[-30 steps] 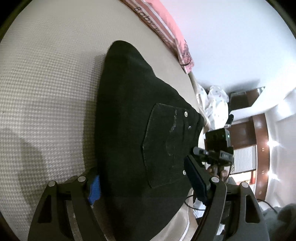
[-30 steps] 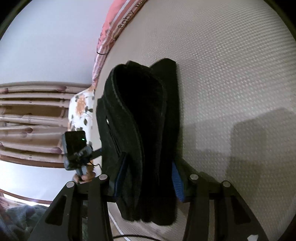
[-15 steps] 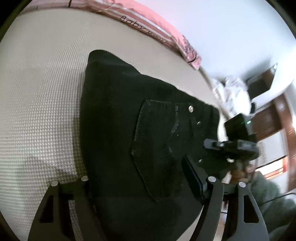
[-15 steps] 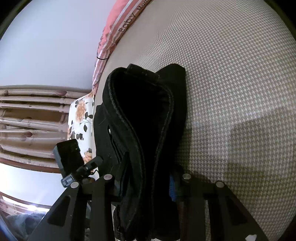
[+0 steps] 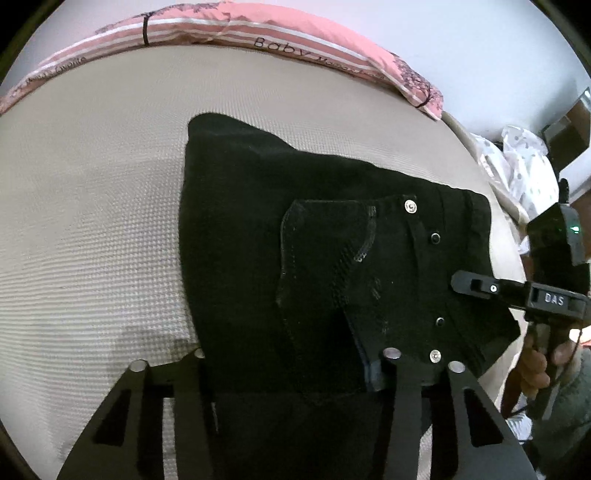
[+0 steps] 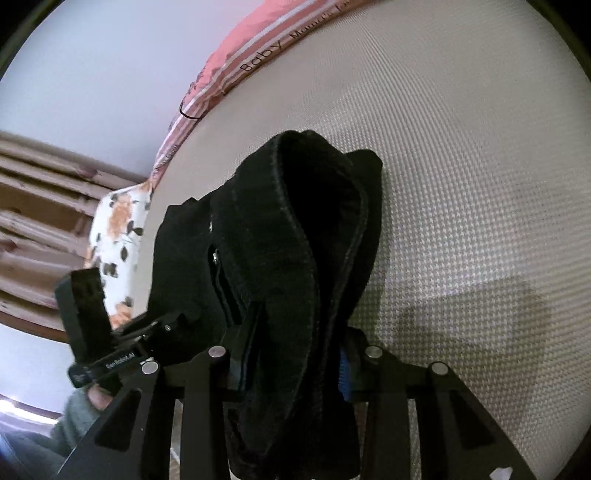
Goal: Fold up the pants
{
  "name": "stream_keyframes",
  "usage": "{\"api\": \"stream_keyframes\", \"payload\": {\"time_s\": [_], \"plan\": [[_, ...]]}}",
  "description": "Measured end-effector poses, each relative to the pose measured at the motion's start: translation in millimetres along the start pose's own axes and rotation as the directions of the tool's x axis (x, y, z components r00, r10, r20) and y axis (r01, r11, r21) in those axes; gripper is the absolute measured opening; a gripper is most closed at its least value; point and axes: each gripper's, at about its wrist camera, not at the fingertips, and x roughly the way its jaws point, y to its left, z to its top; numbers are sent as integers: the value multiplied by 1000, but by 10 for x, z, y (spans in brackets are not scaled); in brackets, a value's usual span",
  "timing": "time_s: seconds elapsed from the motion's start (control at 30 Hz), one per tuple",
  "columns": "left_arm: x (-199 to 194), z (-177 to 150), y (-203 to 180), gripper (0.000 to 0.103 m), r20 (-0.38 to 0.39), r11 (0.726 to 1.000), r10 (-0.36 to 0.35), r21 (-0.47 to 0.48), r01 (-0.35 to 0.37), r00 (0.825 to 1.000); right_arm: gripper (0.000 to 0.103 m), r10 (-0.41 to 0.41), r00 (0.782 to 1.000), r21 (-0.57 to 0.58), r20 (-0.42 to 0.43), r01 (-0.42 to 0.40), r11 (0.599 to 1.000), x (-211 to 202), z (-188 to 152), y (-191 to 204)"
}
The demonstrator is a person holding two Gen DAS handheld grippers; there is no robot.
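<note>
The black pants (image 5: 295, 258) are folded into a thick stack, back pocket and rivets up, on the beige textured bed cover (image 5: 92, 240). My left gripper (image 5: 291, 362) straddles the near edge of the stack, its jaws wide on either side of the cloth. My right gripper (image 6: 291, 354) is shut on the folded edge of the pants (image 6: 295, 258), which bulge up between its fingers. The right gripper also shows in the left wrist view (image 5: 517, 291), at the waistband side. The left gripper shows in the right wrist view (image 6: 110, 354), at the stack's left.
A pink striped pillow (image 5: 277, 33) lies along the far edge of the bed. A floral cloth (image 6: 114, 240) and wooden slats (image 6: 37, 221) are beyond the bed's left side. White patterned bedding (image 5: 524, 173) lies off the right side.
Both views have swung so the pants lie flatter and wider in view. The stack sits deeper between both pairs of fingers, and the right gripper has closed tighter on it.
</note>
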Motion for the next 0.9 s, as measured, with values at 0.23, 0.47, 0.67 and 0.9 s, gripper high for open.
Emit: {"api": "stream_keyframes", "payload": {"time_s": [0.23, 0.47, 0.67, 0.9], "plan": [[-78, 19, -125, 26, 34, 999, 32, 43, -34, 999, 27, -1, 1000, 4, 23, 1, 1000, -111, 5, 132], [-216, -3, -65, 18, 56, 1000, -14, 16, 14, 998, 25, -13, 999, -33, 49, 15, 999, -197, -14, 424], [-332, -27, -96, 18, 63, 1000, -14, 11, 13, 998, 25, 6, 999, -31, 40, -5, 1000, -163, -30, 606], [-515, 90, 53, 18, 96, 1000, -8, -20, 10, 995, 25, 55, 998, -42, 21, -54, 998, -17, 56, 805]]}}
